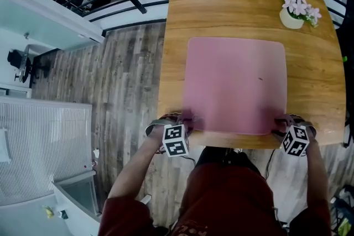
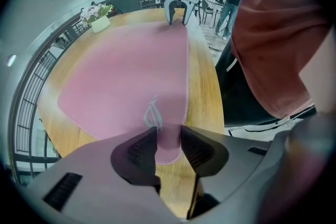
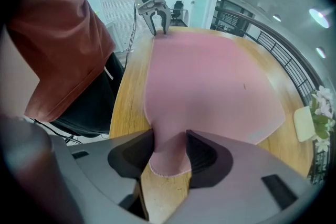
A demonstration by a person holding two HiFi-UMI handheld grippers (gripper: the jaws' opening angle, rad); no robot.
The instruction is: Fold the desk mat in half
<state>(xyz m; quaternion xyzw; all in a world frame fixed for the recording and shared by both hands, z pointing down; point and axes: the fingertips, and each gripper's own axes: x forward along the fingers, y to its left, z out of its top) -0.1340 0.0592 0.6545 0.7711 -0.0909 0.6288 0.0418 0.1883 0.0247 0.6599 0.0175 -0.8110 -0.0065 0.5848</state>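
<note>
Pink desk mat (image 1: 235, 83), stitched edge, lying open and unfolded on a wooden table (image 1: 221, 3). In the head view it fills the middle and lower part of the tabletop. Its near edge runs just inside the table's bottom edge.

Left gripper (image 2: 168, 138): at the mat's lower-left corner in the head view. Its own view shows the jaws closed on that corner, with the pink material pinched between both ribbed pads and the rounded tip poking out below them. A pale outline logo (image 2: 152, 113) sits on the mat just beyond the pads.

Right gripper (image 3: 169, 144): at the lower-right corner in the head view. Same picture here, jaws closed on the corner, the mat bunched narrow between the pads and the stitched tip hanging out beneath.

The rest of the mat stays flat against the wood. A small dark speck (image 1: 260, 79) shows right of its centre.

Containers: one only, a small cream pot (image 1: 290, 19) at the upper right of the table, well apart from the mat. It holds pale pink flowers (image 1: 300, 4).

The person in a dark red shirt (image 1: 232, 196) stands at the bottom of the frame, arms reaching to both corners. Grey plank floor (image 1: 127, 74) shows to the left of the table.
</note>
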